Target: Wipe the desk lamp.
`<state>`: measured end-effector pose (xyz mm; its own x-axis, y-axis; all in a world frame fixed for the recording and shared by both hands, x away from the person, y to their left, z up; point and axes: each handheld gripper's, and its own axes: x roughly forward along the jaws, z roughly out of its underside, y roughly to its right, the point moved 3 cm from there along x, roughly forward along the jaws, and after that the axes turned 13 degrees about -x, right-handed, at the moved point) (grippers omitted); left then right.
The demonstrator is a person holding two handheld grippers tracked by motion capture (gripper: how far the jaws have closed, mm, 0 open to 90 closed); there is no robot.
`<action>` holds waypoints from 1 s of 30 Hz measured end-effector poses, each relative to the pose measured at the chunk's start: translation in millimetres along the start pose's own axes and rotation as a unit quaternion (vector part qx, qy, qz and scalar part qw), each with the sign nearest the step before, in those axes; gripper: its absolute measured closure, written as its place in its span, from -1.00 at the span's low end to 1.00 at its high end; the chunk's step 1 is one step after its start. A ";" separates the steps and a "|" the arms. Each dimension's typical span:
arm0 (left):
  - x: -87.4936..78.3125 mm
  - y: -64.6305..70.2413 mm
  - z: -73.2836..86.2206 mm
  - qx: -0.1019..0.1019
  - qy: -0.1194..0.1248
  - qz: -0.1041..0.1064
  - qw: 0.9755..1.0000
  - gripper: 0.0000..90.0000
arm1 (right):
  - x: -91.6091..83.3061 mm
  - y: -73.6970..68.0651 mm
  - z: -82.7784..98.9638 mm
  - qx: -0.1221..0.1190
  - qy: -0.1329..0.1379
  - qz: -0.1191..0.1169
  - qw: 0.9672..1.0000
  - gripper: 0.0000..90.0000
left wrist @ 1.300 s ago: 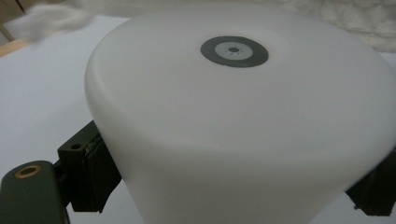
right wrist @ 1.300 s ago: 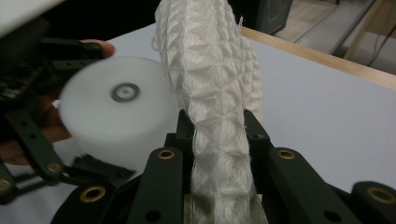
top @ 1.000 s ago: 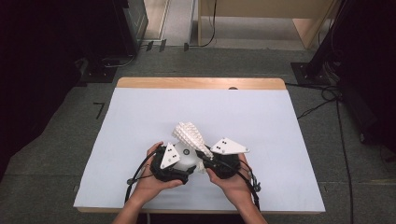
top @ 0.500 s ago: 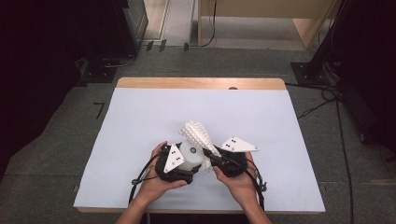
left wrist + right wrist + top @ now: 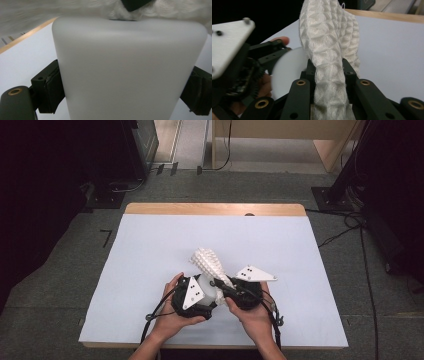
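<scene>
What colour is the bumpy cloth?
White, with a puffy knitted waffle pattern. The cloth shows best in the right gripper view.

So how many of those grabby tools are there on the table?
2. The left tool is clamped on a smooth white container. The right tool beside it pinches a bumpy white cloth above the table.
</scene>
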<state>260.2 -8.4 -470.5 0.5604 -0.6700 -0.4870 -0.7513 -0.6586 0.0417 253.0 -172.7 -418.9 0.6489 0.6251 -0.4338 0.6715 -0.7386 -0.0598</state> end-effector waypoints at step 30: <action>5.0 13.0 -4.6 0.014 -0.013 -0.010 1.000 -0.80 | -8.6 -16.1 -6.3 0.049 0.002 -0.062 0.997 0.70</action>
<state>254.8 -21.8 -468.4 0.5670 -0.6472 -0.5095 -0.7494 -0.6621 0.0071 238.8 -164.6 -408.6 0.5648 0.7143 -0.4133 0.7089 -0.6763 -0.2000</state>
